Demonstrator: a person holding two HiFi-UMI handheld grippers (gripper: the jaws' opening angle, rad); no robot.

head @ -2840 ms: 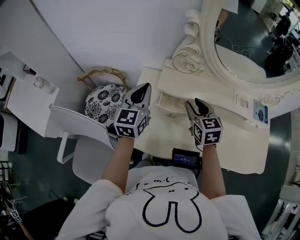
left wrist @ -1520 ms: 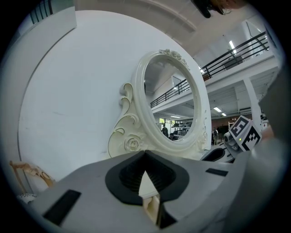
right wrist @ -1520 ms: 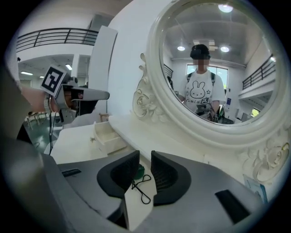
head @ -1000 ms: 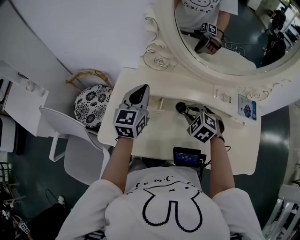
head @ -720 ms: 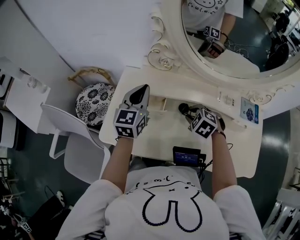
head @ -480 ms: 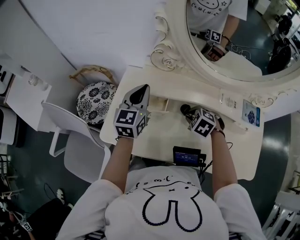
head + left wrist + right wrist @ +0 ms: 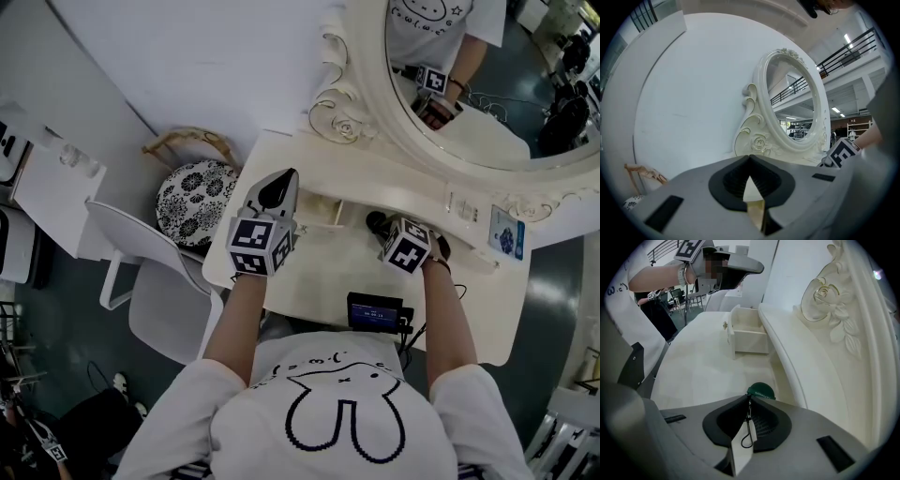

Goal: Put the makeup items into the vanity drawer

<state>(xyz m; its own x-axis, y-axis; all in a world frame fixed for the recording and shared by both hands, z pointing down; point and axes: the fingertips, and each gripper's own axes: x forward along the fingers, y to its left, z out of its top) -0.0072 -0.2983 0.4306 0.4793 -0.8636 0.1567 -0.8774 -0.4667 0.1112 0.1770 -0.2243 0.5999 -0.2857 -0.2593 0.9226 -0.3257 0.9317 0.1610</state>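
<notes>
R tool (image 7: 749,398) closing — pinching cord (image 7: 748,439) of green item (image 7: 760,391), L tool (image 7: 750,157) closed, drawer (image 7: 749,338) out

I'm counting one open drawer (image 7: 747,336), one green round item (image 7: 760,391), one oval mirror (image 7: 469,84), one white chair (image 7: 141,272), one patterned stool (image 7: 192,192), one small dark screen (image 7: 375,312).

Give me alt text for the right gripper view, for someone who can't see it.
The right hand-held gripper is closing its jaws on a thin black loop, with a dark green round item just past the tips on the cream vanity top. Farther ahead a small drawer stands open, with the mirror's carved frame at right.
</notes>
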